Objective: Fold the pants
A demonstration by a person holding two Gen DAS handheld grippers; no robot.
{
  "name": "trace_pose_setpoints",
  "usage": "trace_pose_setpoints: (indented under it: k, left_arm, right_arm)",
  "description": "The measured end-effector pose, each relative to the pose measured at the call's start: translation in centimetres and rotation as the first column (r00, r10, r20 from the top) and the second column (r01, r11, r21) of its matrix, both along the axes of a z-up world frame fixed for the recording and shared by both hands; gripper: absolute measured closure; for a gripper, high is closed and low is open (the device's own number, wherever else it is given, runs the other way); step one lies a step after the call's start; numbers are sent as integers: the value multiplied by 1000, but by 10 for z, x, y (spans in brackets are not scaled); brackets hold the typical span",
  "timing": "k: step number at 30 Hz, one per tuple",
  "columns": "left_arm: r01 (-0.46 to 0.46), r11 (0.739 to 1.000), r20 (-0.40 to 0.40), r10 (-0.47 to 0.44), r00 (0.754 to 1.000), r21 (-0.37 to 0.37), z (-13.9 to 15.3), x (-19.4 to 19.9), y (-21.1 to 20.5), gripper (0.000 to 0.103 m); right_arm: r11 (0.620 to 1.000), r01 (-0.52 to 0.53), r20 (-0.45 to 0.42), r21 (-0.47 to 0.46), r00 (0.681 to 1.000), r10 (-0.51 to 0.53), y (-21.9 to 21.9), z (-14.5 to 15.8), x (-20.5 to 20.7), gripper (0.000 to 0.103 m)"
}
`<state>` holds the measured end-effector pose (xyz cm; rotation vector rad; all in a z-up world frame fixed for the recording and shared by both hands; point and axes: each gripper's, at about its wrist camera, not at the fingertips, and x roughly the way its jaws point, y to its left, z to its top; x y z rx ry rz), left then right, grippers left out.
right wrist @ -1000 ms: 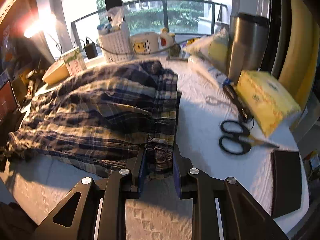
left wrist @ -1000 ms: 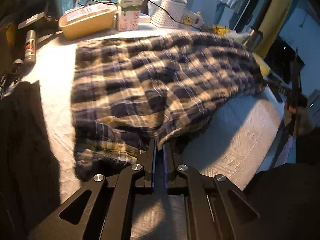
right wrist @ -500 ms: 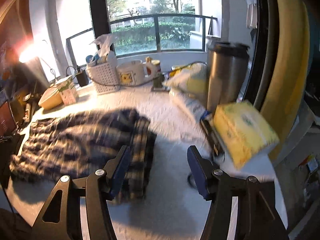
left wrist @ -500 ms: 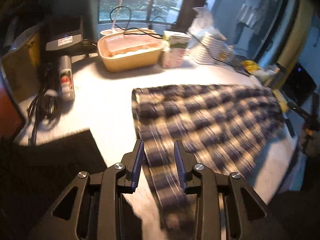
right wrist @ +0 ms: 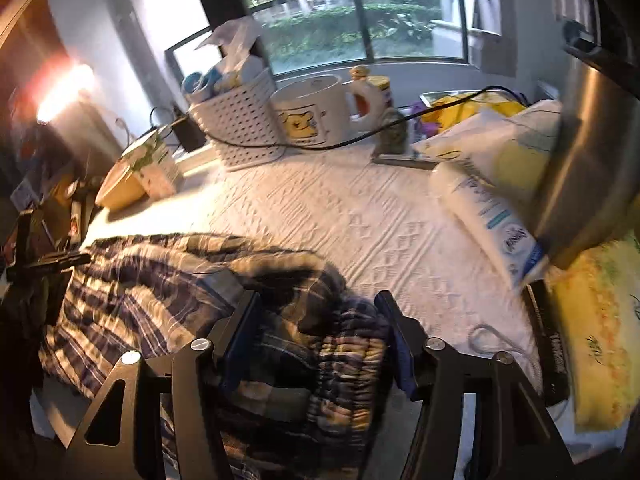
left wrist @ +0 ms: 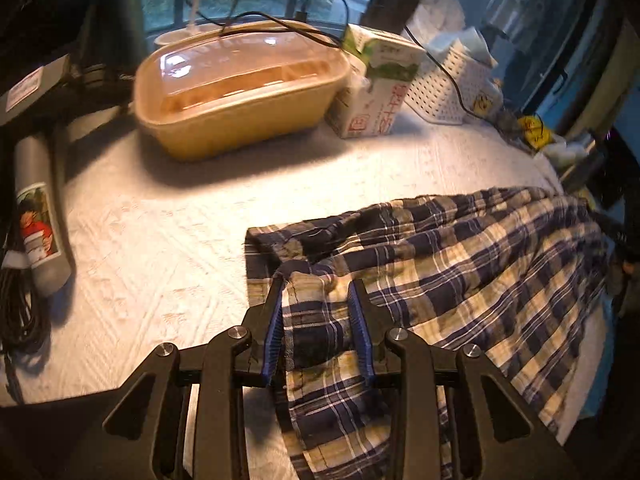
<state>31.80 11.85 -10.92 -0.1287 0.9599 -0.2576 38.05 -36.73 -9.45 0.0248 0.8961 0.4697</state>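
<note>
Two tongs (left wrist: 316, 300) (right wrist: 318, 312) closing, pads astride plaid pants (left wrist: 460, 280); white quilted tabletop (left wrist: 160, 240) by window (right wrist: 360, 20).

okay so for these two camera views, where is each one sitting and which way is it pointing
Left wrist: behind the left gripper, angled down over the plaid pants toward the tan container; only its fingers show.
Right wrist: behind the right gripper, over the pants' waistband, facing the window.
Shared: pants, white basket, milk carton.

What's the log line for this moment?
task: fold pants | left gripper: just closing, pants between | right gripper: just closing, pants between
</note>
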Motion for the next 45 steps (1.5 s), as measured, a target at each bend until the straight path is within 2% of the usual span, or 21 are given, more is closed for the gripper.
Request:
trace_pose_setpoints:
  k: [1, 2, 5, 9, 12, 14, 16, 18, 20, 21, 23, 24, 25, 26, 29, 31, 35, 38, 41, 45]
  left_arm:
    - [5, 1000, 11, -5, 1000, 1, 2, -1, -1, 96]
    - [6, 1000, 36, -6, 999, 8, 7, -3, -2, 98]
    - [10, 1000, 163, -8, 987, -10, 34, -12, -4, 98]
    - [-11, 1000, 289, 14, 957, -10, 70, -15, -5, 99]
    - [-50, 999, 335, 39, 941, 22, 81, -8, -4, 99]
    - [-82, 994, 339, 55, 939, 65, 76, 1, -2, 99]
    - [-76, 995, 301, 53, 952, 64, 62, 13, 2, 99]
    - [-93, 992, 223, 71, 972, 86, 37, 27, 4, 95]
    - [-100, 989, 182, 80, 980, 108, 24, 29, 3, 95]
    - [-107, 987, 167, 86, 982, 119, 22, 27, 1, 91]
    - [-123, 984, 182, 98, 978, 130, 28, 18, -1, 66]
    - [-143, 980, 209, 113, 971, 138, 37, 7, -2, 51]
    - [-155, 979, 227, 122, 966, 136, 44, -2, -4, 49]
    - [-154, 980, 239, 121, 963, 126, 49, -10, -6, 49]
    - [-66, 994, 233, 45, 972, 87, 60, -37, -33, 49]
    - [24, 998, 201, -36, 979, 62, 55, -53, -60, 49]
    - [133, 988, 78, -140, 987, 83, 21, -73, -110, 49]
    - [133, 988, 7, -134, 991, 75, 1, -87, -125, 49]
    - [103, 993, -19, -103, 995, 54, -10, -99, -125, 49]
    - [64, 997, 24, -66, 998, 48, -10, -116, -122, 49]
  right_arm:
    - [999, -10, 15, -34, 1000, 10, 4, 0, -2, 77]
    - [998, -7, 31, -58, 999, 9, 6, 2, -4, 77]
    - [993, 0, 126, -117, 992, 15, 14, 21, -13, 78]
    - [992, 21, 222, -122, 975, 7, 18, 48, -15, 78]
    - [992, 39, 250, -124, 968, -7, 19, 54, -6, 78]
    - [992, 57, 249, -114, 968, -27, 18, 51, 1, 78]
    - [989, 76, 239, -127, 970, -44, 18, 42, 10, 78]
    - [990, 84, 181, -115, 982, -63, 17, 26, 22, 78]
    - [986, 104, 124, -128, 988, -88, 16, 6, 35, 78]
    - [984, 109, 109, -138, 990, -94, 17, -1, 38, 77]
    - [981, 130, 87, -146, 989, -118, 17, -6, 40, 68]
    - [980, 140, 102, -140, 987, -126, 16, -2, 37, 58]
    - [980, 146, 118, -134, 984, -131, 14, 3, 33, 47]
    - [980, 155, 143, -126, 980, -137, 12, 10, 24, 44]
    - [982, 150, 197, -112, 972, -126, 16, 29, 3, 43]
    - [988, 121, 217, -99, 971, -97, 26, 38, -14, 43]
    - [993, 22, 195, -116, 981, 1, 57, 31, -38, 43]
    - [983, -4, 136, -184, 990, 29, 73, 5, -46, 43]
    - [972, 4, 78, -233, 997, 15, 71, -21, -52, 43]
    - [974, -3, 64, -225, 998, 18, 58, -32, -65, 43]
